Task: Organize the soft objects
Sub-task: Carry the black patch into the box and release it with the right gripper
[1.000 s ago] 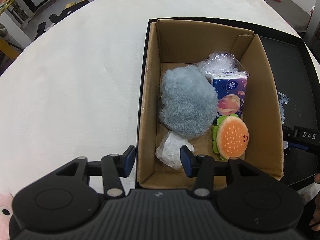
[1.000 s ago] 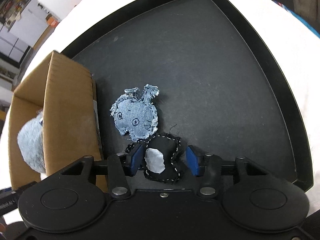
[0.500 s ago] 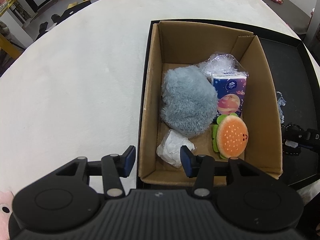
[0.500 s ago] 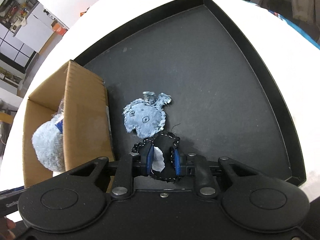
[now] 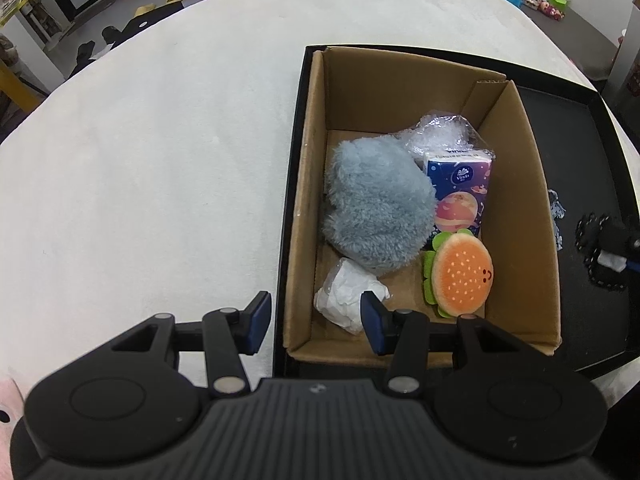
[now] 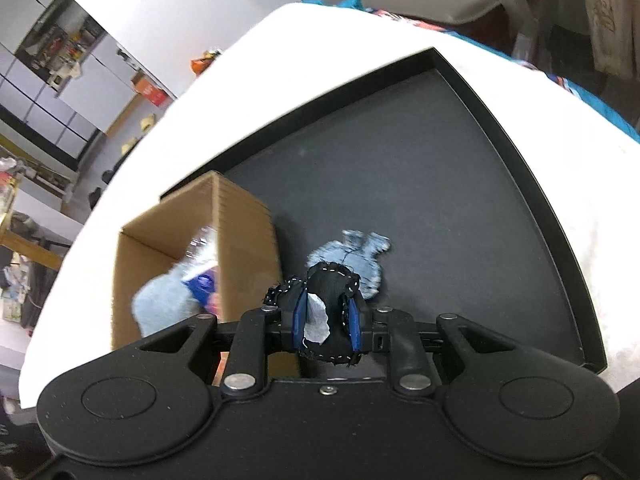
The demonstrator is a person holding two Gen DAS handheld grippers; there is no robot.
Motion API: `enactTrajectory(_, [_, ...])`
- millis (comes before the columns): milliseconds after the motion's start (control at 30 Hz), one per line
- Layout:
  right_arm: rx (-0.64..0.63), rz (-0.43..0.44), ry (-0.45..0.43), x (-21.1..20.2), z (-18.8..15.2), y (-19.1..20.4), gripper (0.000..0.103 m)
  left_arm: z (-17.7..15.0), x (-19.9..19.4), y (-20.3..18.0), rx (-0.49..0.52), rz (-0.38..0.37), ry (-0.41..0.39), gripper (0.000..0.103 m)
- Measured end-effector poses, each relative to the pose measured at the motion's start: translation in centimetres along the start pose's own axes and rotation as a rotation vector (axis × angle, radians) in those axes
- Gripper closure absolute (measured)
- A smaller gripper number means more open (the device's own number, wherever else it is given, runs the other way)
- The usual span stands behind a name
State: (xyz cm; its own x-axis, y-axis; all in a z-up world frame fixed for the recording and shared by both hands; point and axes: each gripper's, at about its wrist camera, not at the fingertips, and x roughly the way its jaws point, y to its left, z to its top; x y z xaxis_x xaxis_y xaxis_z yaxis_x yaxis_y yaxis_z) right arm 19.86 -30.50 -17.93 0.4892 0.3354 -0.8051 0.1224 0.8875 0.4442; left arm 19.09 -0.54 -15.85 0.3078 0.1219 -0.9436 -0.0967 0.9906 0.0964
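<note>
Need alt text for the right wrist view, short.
The right gripper is shut on a small black fabric toy with white stitching and a white tag, held above a black tray. A light blue denim toy lies on the tray beyond it, and an open cardboard box stands at left.

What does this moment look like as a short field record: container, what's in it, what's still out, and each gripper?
container: cardboard box standing in a black tray
in box: grey fluffy plush, tissue pack, burger plush, white wad, clear plastic bag
still on tray: denim plush, beside the box
right gripper: shut on black stitched plush, lifted off the tray
left gripper: open, holding nothing, fingers either side of the box's near left corner
</note>
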Motion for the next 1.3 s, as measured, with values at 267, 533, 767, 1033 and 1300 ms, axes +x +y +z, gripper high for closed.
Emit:
enactTrajectory(267, [-0.02, 0.026, -0.032, -0.9, 0.3, 2.2, 0.081, -0.3, -0.1, 1.1, -0.027, -0.02, -0.014, 0.056])
enactTrajectory(533, [-0.048, 0.033, -0.041, -1.0, 0.5, 4.4, 0.08, -0.1, 0.0, 2.0, -0.05, -0.041, -0.025, 0.056])
enactTrajectory(767, [-0.082, 0.046, -0.029, -0.6, 0.7, 6.4, 0.08, 0.5, 0.3, 2.2, -0.057, -0.067, -0.032, 0.06])
enactTrajectory(1033, [-0.111, 0.075, 0.018, 0.2, -0.4, 8.9, 0.079, 0.5, 1.2, 2.9, -0.072, -0.09, -0.008, 0.091])
enactTrajectory(1300, [-0.136, 0.119, 0.089, 0.7, -2.1, 11.0, 0.071, 0.3, 1.6, 3.6, -0.083, -0.106, -0.005, 0.093])
